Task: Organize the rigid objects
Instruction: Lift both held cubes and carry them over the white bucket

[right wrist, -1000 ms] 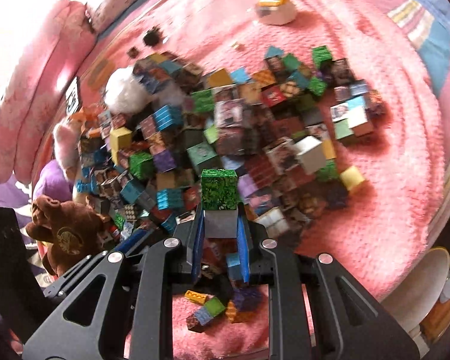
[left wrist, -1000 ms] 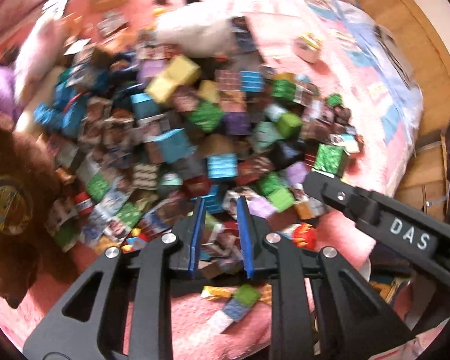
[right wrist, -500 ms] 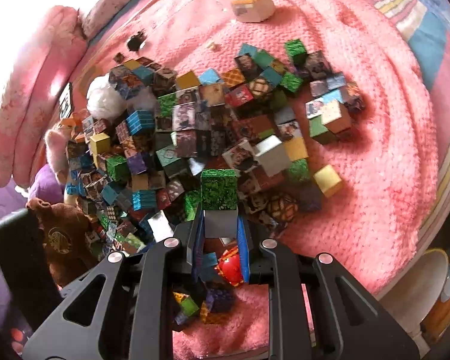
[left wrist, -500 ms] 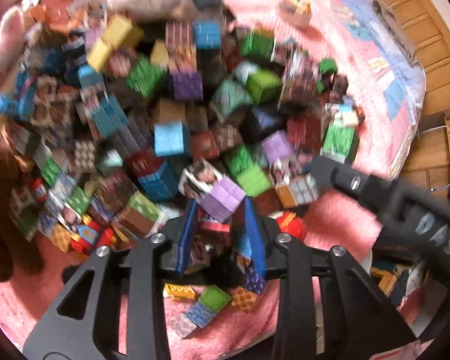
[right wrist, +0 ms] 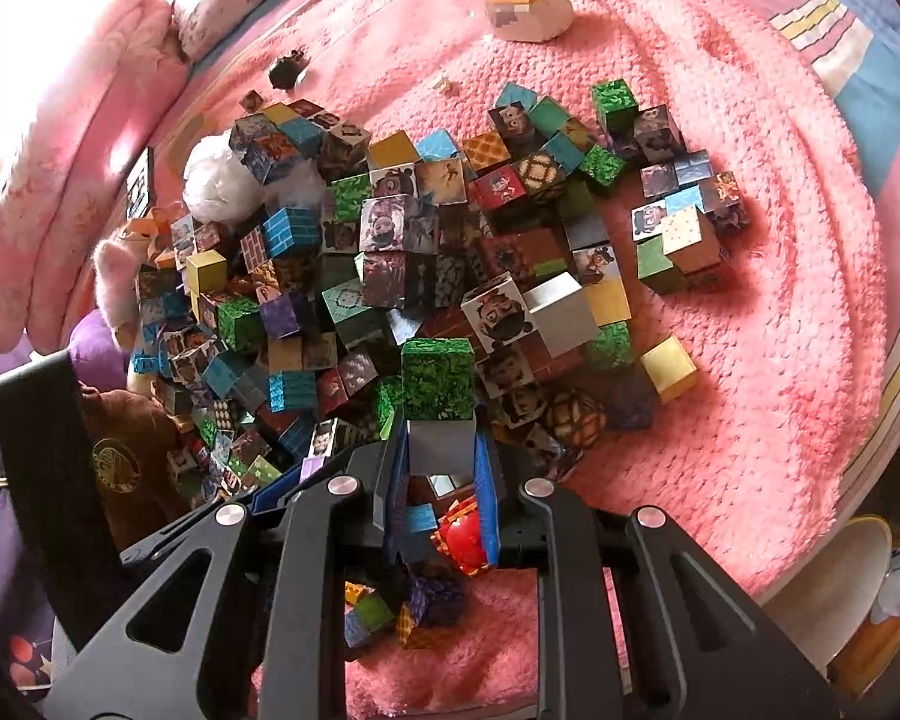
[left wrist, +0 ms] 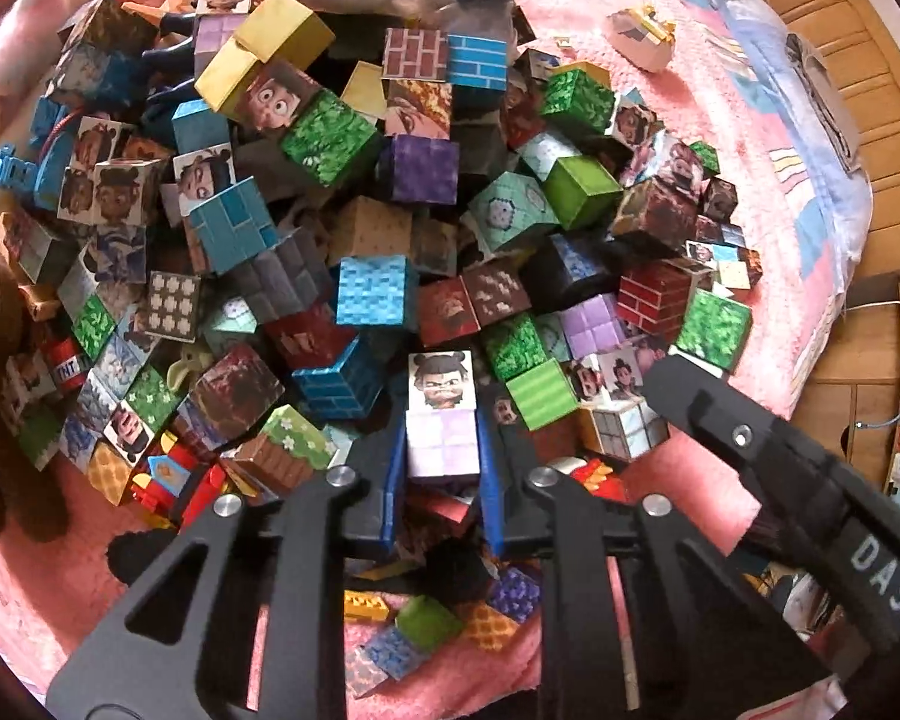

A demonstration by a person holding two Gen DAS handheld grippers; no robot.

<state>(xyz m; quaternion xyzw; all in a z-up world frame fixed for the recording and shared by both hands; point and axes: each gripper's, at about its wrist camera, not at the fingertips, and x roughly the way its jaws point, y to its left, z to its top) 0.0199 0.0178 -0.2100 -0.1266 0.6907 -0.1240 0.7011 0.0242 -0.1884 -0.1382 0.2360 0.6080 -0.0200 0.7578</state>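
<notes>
While the left gripper clamps a lilac cube with a face on top, the right gripper pinches a green cube over a grey one. Both hang above the cube pile on the pink blanket. A brown bear flanks the pile, and a red toy lies under the right jaws.

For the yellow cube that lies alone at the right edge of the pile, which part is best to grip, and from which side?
Probably from above, closing on two opposite flat sides of the yellow cube. Its top and outer faces are free, with only pink blanket to its right. Both grippers already hold cubes, so one must be emptied first.
</notes>
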